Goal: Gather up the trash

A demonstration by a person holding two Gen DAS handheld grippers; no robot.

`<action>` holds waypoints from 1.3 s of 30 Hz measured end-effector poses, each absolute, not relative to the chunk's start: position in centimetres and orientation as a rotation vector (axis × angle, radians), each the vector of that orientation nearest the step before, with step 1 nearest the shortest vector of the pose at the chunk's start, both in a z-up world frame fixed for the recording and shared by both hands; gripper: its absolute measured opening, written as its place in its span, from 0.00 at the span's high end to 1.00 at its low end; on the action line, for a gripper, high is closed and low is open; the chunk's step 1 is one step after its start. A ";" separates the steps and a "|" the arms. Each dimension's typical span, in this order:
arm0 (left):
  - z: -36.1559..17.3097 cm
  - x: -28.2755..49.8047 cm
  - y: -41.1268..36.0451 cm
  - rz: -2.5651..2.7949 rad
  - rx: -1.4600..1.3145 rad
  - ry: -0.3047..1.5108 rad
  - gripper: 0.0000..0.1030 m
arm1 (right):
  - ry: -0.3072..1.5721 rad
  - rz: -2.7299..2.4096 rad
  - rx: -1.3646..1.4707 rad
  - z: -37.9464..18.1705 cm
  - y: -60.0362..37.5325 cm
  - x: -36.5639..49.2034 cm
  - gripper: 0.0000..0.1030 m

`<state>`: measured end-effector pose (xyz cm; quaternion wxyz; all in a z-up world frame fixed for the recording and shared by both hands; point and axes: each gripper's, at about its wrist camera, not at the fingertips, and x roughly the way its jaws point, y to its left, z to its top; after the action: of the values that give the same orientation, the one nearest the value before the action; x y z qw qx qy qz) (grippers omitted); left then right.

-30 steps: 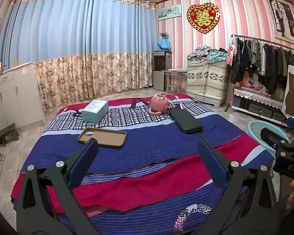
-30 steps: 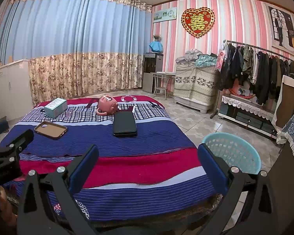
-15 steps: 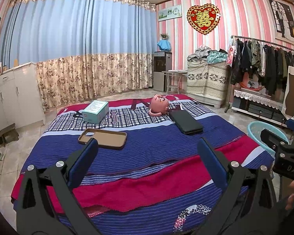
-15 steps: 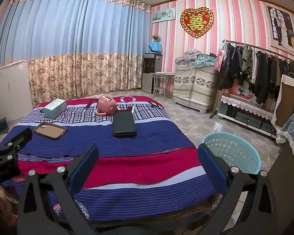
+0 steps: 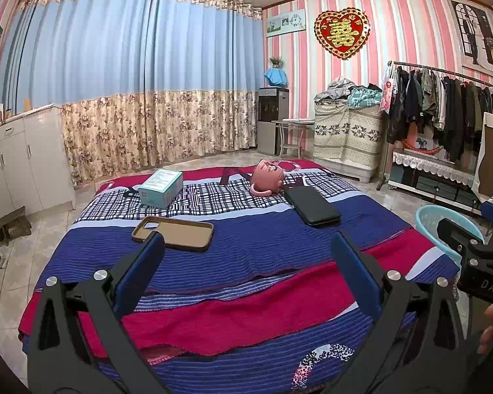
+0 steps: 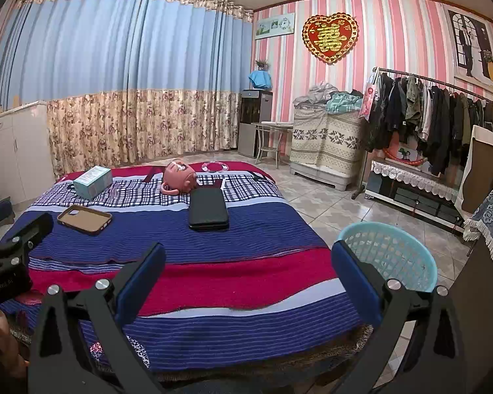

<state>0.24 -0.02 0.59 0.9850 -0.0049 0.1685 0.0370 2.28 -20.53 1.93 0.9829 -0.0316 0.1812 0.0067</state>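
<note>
A bed with a striped blue and red blanket [image 5: 246, 256] [image 6: 213, 272] holds a teal box [image 5: 161, 187] [image 6: 93, 182], a brown phone case [image 5: 173, 232] [image 6: 84, 219], a pink mug on its side [image 5: 268, 176] [image 6: 178, 177] and a black wallet-like case [image 5: 312, 206] [image 6: 209, 208]. A light blue basket [image 6: 391, 256] [image 5: 443, 229] stands on the floor right of the bed. My left gripper [image 5: 246, 272] is open and empty above the bed's near end. My right gripper [image 6: 246, 272] is open and empty, between bed and basket.
White cabinets [image 5: 19, 161] stand at the left wall. A clothes rack [image 6: 437, 121], a covered chest [image 6: 325, 141] and a water dispenser [image 6: 256, 121] line the right and back walls. Tiled floor [image 6: 328, 203] runs right of the bed.
</note>
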 end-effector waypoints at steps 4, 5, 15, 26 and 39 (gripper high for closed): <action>0.6 0.2 0.0 0.075 -0.010 0.338 0.05 | 0.365 0.013 -0.063 1.9 -20.5 2.3 0.04; 0.6 0.2 0.0 0.074 -0.011 0.338 0.05 | 0.365 0.012 -0.062 1.9 -20.5 2.3 0.04; 0.5 0.2 0.0 0.073 -0.011 0.339 0.05 | 0.364 0.015 -0.063 1.9 -20.4 2.3 0.04; 0.6 0.3 0.1 0.077 -0.012 0.338 0.05 | 0.362 0.016 -0.064 1.8 -20.3 2.3 0.04; 0.6 0.3 0.2 0.077 -0.015 0.336 0.05 | 0.362 0.015 -0.063 1.8 -20.3 2.3 0.04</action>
<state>0.33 0.17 0.57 0.9851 -0.0075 0.1672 0.0384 2.32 -20.27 1.77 0.9832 -0.0315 0.1799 0.0074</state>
